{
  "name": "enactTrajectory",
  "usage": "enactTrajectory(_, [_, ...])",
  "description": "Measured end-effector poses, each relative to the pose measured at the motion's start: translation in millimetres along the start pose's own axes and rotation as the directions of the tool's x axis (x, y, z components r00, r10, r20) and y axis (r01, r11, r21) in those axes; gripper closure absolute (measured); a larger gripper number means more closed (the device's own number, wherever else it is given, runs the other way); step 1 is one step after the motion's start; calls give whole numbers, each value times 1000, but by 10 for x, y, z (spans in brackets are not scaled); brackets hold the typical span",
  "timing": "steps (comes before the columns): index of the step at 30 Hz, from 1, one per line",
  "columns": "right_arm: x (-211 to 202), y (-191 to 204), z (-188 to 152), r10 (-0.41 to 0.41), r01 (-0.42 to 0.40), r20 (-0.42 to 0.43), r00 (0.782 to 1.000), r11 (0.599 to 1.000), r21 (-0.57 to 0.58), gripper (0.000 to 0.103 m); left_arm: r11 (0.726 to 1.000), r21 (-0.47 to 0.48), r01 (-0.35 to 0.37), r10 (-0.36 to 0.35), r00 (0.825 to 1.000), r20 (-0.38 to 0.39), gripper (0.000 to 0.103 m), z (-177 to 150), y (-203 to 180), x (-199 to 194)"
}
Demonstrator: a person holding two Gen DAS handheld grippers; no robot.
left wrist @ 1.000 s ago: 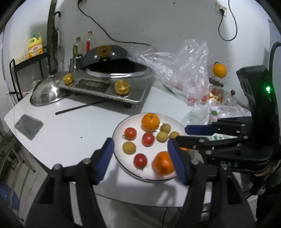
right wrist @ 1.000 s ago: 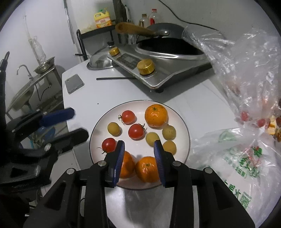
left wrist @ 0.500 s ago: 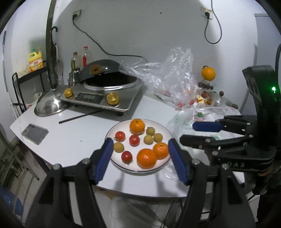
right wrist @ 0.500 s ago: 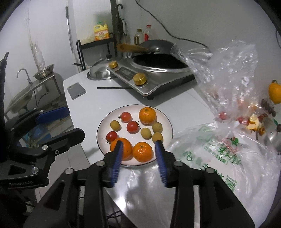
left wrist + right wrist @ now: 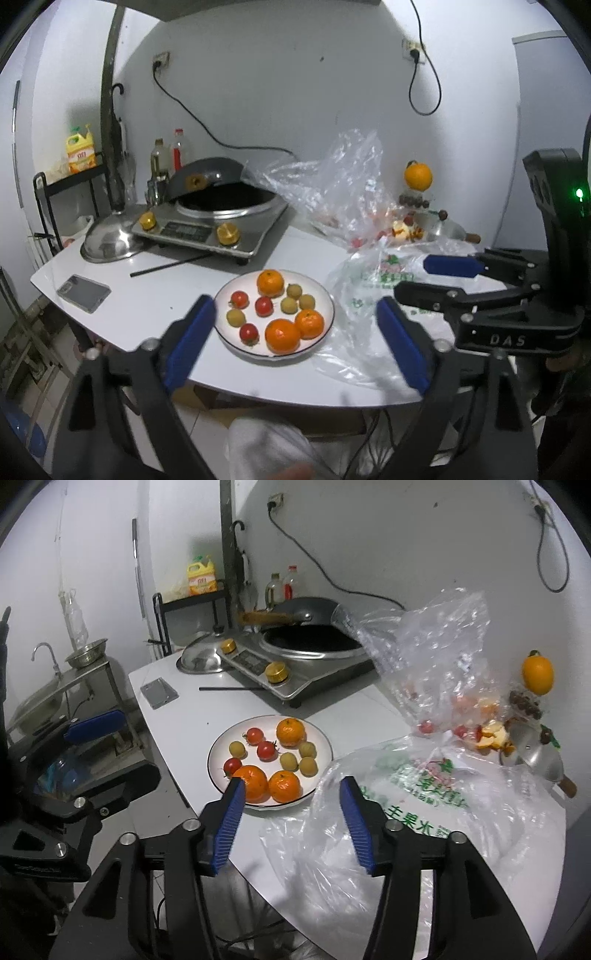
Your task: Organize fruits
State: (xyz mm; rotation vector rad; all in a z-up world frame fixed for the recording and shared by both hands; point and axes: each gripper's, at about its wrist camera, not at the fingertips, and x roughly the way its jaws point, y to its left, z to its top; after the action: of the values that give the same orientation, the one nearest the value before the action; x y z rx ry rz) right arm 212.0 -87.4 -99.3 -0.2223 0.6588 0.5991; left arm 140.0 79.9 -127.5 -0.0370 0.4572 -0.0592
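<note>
While both tools hang over the near edge of the smooth white table [image 5: 155, 299], neither one pinches anything. The left gripper [image 5: 295, 339] has just been opening and its ribbed blue pads [image 5: 188, 339] now stand spread wide, nothing between them; the round white plate [image 5: 229, 295] with its thin dark rim lies just ahead of them. The right gripper [image 5: 291, 823] has also just been opening, its jaws moderately parted and empty (the plate sits ahead and slightly to the left pad's side, crinkled clear plastic ahead of the right pad). On the plate [image 5: 218, 749] rest 3 dimpled oranges [image 5: 251, 782], 3 glossy red tomatoes [image 5: 266, 749] and 4 small matte yellow-green round fruits [image 5: 288, 761], none stacked. Right of the plate slumps a printed plastic bag [image 5: 424, 786]; beyond it a clear crumpled bag [image 5: 436, 657]. Farther ahead stands a brushed-steel cooker [image 5: 295, 664] with brass-coloured knobs, a domed steel lid [image 5: 107, 240] and a flat phone [image 5: 84, 293].
</note>
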Motion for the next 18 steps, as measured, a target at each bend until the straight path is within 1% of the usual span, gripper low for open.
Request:
enactTrajectory(1, [-47, -2, -2, -6, 6, 7, 1000, 1000, 1, 45, 1000, -2, 0, 0, 1000, 14, 7, 6, -11, -41])
enactTrajectory(5, [-313, 33, -7, -34, 34, 57, 998, 999, -3, 45, 1000, -1, -23, 23, 997, 71, 6, 44, -75, -266])
enactTrajectory(8, [-529, 58, -15, -43, 43, 102, 994, 999, 0, 42, 999, 6, -31, 30, 995, 96, 6, 68, -141, -422])
enactTrajectory(14, [-913, 113, -61, -57, 58, 176, 983, 998, -4, 40, 998, 22, -57, 53, 987, 149, 6, 91, -304, -721])
enactTrajectory(18, [-1169, 137, -90, -73, 75, 219, 973, 997, -1, 40, 998, 28, -60, 53, 980, 190, 6, 113, -392, -946])
